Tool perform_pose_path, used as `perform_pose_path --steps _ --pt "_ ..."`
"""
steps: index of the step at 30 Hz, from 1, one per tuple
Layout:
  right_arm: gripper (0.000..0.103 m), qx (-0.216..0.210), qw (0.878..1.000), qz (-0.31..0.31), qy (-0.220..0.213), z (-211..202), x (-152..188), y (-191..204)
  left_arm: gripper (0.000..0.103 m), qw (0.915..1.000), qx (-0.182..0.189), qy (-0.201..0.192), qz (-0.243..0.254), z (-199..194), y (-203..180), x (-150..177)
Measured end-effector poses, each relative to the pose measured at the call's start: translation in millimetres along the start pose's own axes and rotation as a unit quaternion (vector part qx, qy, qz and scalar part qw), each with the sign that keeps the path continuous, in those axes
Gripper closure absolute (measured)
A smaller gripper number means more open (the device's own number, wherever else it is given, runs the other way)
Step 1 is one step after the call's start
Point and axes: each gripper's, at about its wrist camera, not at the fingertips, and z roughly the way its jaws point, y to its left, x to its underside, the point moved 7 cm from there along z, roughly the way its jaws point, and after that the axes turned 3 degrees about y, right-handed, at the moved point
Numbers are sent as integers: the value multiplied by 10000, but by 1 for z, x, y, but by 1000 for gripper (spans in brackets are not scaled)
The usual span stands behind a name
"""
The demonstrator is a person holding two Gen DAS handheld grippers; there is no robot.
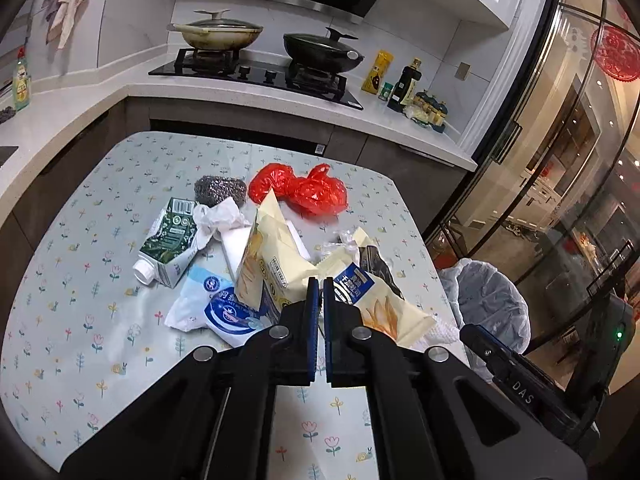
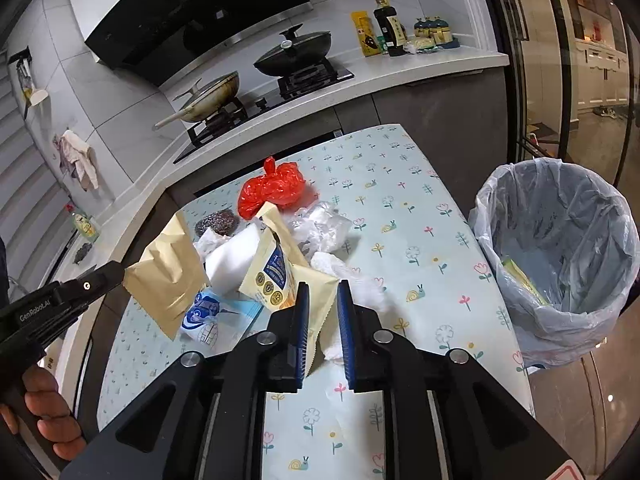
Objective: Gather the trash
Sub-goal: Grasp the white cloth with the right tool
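Note:
My left gripper (image 1: 321,285) is shut on the lower edge of a cream pouch (image 1: 266,254), which stands up from its tips; the right wrist view shows this pouch (image 2: 166,276) lifted off the table. My right gripper (image 2: 322,294) stands open around a cream fries bag (image 2: 316,314). The bag leans on the left pad and the right pad is clear of it. On the floral table (image 2: 420,220) lie a red plastic bag (image 1: 304,190), a steel scourer (image 1: 220,189), a green carton (image 1: 168,240) and a blue-white wrapper (image 1: 216,306). The lined trash bin (image 2: 496,184) stands right of the table.
A stove (image 1: 256,74) with two lidded pans and some bottles (image 1: 408,84) sit on the counter behind the table. Glass doors (image 1: 560,160) run along the right. A person's hand (image 2: 44,408) grips the left tool. Something yellow lies in the bin.

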Motion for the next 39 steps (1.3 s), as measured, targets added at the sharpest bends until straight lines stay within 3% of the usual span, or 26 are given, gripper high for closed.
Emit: perform_pose_path --steps 2,4,8,19,25,29,32,33,34,35,37,39 --pt "69 21 10000 61 -1 2 1 -6 101 10000 -12 78 56 3 -2 8" --pt "66 83 9999 86 0 5 1 -10 101 9998 -17 171 84 7 -2 16" --pt "66 454 9989 97 101 17 9 -30 101 9993 -3 360 107 15 -4 30" --pt "66 681 9958 328 525 65 27 -63 101 9980 116 594 194 33 -15 46" --pt "65 671 9948 179 742 94 25 -57 101 9976 119 662 138 41 -10 47" --pt "44 575 9954 -63 760 104 28 -35 101 9979 112 617 181 42 -12 45" --pt "44 593 9947 -257 794 109 31 -23 101 9977 134 637 171 46 -14 44" --pt "45 678 9939 -361 797 111 32 -20 101 9977 130 642 177 47 -14 44" --pt "52 767 9928 -467 789 112 33 -19 101 9977 124 646 185 48 -14 44" --pt "69 814 9920 -540 802 112 33 -18 101 9976 125 649 189 48 -15 43" --pt "89 796 9916 -538 863 112 32 -20 101 9977 114 633 199 47 -17 43" --pt "98 658 9930 -404 890 108 31 -24 101 9979 108 608 201 46 -17 42"
